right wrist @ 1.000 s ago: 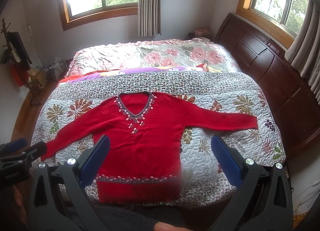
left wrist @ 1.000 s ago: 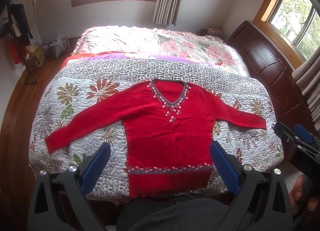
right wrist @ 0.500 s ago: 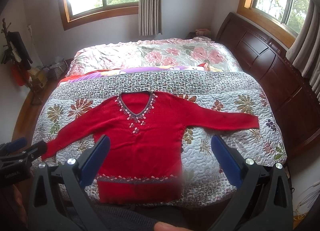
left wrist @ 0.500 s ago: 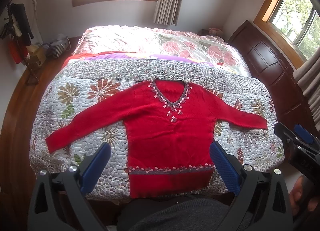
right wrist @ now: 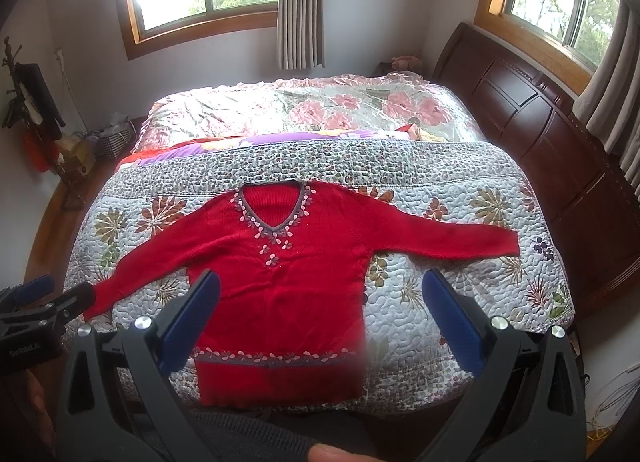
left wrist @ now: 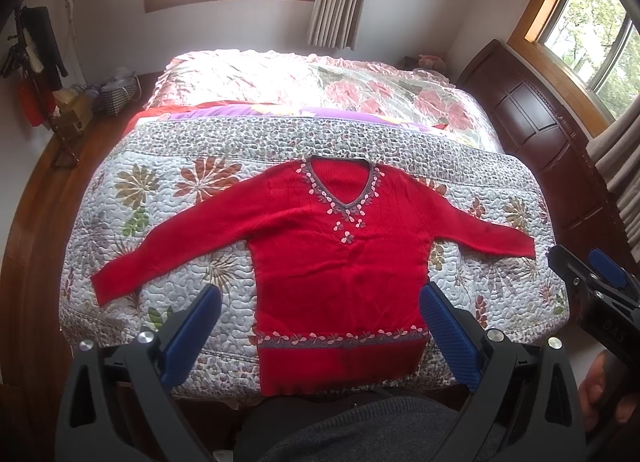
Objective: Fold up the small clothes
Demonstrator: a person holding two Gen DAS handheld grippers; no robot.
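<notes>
Matt knit sweater (left wrist: 336, 262), quilted cloth bedspread (left wrist: 168, 213), seemingly glossy wooden headboard (left wrist: 532, 117)

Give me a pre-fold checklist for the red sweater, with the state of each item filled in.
1. Red knit V-neck sweater lies flat, front up, on the floral quilted bedspread: ok.
2. Both sleeves spread out to the sides, not tucked: ok.
3. Left gripper open and empty: ok.
4. Right gripper open and empty: ok.
5. Hem fully on the bed: not ok, it hangs over the near edge.
6. Nothing lying on the sweater: ok.
</notes>
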